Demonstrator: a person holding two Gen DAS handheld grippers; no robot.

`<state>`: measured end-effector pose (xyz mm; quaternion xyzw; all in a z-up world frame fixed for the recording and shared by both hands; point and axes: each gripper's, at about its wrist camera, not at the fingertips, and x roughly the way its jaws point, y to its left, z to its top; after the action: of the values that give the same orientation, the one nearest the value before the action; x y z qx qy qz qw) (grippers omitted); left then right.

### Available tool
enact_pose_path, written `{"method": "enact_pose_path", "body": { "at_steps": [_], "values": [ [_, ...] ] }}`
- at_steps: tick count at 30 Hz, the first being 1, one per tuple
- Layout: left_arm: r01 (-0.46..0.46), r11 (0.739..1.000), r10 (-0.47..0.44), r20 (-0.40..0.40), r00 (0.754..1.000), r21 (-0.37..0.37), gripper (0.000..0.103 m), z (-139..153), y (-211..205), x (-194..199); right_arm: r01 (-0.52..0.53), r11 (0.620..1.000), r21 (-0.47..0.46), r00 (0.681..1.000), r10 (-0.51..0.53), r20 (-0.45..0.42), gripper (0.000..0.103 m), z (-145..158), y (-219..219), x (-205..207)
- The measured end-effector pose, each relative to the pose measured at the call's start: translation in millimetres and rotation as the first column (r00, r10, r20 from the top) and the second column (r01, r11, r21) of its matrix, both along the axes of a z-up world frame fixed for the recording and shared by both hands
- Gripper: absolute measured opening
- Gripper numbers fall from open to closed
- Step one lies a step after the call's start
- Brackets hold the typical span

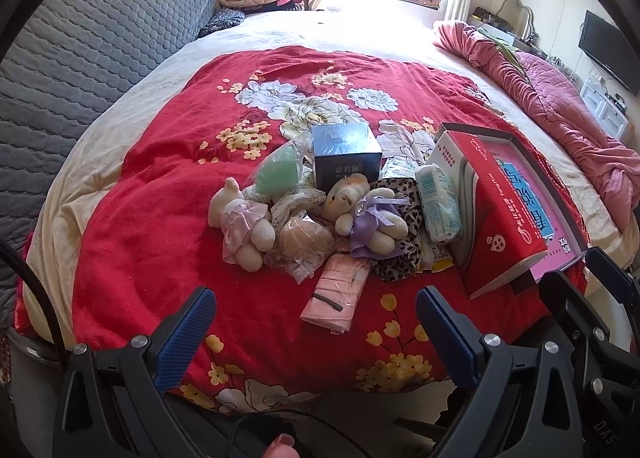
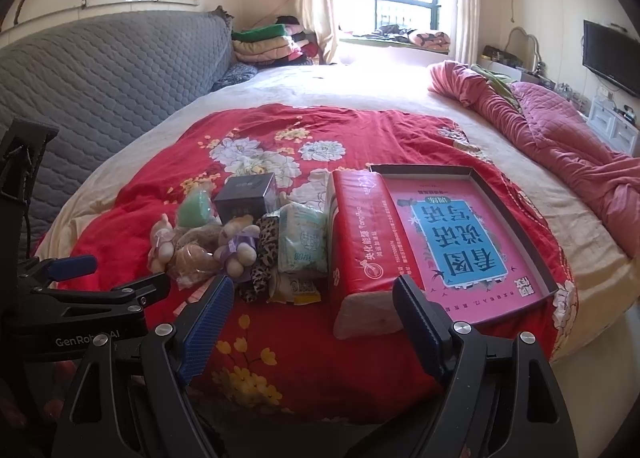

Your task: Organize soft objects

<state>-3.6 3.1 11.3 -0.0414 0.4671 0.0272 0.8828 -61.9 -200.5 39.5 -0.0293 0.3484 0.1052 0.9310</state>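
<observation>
A pile of soft things lies on the red floral blanket (image 1: 168, 186): two plush bears (image 1: 244, 222) (image 1: 368, 214), a green sponge in a bag (image 1: 278, 172), a tan bagged item (image 1: 304, 242), a leopard cloth (image 1: 404, 254), a pink packet (image 1: 340, 290) and a white tissue pack (image 1: 438, 202). A red tissue pack (image 1: 496, 226) leans in a shallow tray (image 2: 544, 258) with a pink card. My left gripper (image 1: 316, 334) is open and empty, just short of the pink packet. My right gripper (image 2: 314, 318) is open and empty, in front of the red tissue pack (image 2: 360, 242).
A dark blue box (image 1: 346, 156) stands behind the pile. A grey quilted headboard (image 1: 80, 58) runs along the left. A pink quilt (image 2: 560, 138) is bunched at the right. Folded blankets (image 2: 264, 44) sit at the far corner by the window.
</observation>
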Motion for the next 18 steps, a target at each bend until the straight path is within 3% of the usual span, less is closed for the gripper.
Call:
{"method": "enact_pose_path", "body": {
  "at_steps": [18],
  "values": [
    [0.003, 1.000, -0.003, -0.006, 1.000, 0.008, 0.101, -1.2, -1.6, 0.3, -0.003, 1.000, -0.015, 1.000, 0.003, 0.004, 0.083, -2.1, 0.0, -2.0]
  ]
}}
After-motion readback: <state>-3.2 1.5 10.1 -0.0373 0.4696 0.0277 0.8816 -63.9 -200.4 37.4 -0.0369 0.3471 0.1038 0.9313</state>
